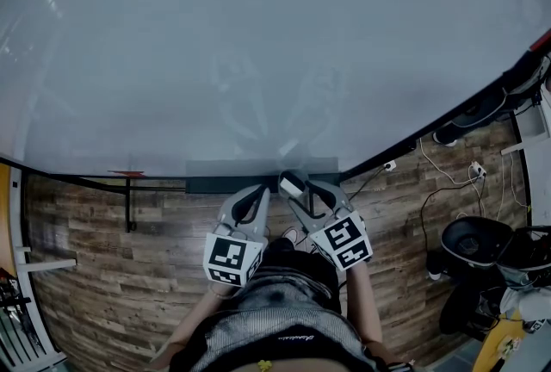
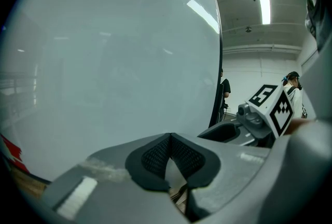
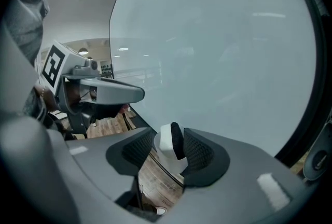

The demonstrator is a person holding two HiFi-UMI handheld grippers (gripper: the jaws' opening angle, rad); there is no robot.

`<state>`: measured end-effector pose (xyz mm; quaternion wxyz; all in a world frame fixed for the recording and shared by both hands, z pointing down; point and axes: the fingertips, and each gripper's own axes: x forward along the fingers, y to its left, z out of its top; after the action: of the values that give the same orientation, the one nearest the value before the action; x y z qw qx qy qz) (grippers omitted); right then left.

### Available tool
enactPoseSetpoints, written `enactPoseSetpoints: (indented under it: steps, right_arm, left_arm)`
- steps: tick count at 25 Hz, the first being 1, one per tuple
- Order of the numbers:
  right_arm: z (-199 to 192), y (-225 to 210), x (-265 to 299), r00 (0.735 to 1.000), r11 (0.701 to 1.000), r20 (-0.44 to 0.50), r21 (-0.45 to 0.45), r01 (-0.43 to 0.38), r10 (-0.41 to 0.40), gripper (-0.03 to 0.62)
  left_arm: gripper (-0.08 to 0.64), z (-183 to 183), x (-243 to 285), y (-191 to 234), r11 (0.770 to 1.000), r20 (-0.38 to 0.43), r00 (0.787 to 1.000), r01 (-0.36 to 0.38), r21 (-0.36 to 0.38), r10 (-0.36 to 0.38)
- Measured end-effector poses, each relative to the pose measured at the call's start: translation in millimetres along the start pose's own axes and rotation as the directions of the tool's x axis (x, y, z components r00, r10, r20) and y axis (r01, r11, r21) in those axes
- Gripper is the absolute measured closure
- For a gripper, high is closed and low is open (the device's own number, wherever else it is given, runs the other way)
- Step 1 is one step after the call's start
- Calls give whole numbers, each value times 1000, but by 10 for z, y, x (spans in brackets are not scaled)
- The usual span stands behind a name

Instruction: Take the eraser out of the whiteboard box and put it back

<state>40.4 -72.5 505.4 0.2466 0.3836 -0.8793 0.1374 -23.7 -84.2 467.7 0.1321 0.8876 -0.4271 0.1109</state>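
My right gripper [image 3: 169,137] is closing round the eraser [image 3: 166,146], one pad not touching; an uneven squeeze may knock it away. Left gripper [image 2: 169,138] closed, empty.

"What lies on the brown wood-plank floor [image 1: 103,250]?"

"A thin black cable [image 1: 422,224] loops at three o'clock. A round black seat [image 1: 472,243] stands near it, at four o'clock."

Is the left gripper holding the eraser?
No, the left gripper has its jaws together at the tips with nothing between them.
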Motion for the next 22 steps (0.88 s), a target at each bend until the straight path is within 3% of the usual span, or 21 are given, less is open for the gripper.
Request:
enactPoseSetpoints:
  steps: [13, 22]
  right_arm:
    - [131, 179, -44, 999, 1000, 45, -27, -3, 4, 589]
    - [252, 238, -29, 995, 999, 96, -31, 5, -2, 589]
  left_arm:
    - [558, -44, -45, -51, 1000, -20, 1000, 16, -12, -16]
    - [558, -42, -61, -75, 1000, -10, 1000, 20, 11, -20]
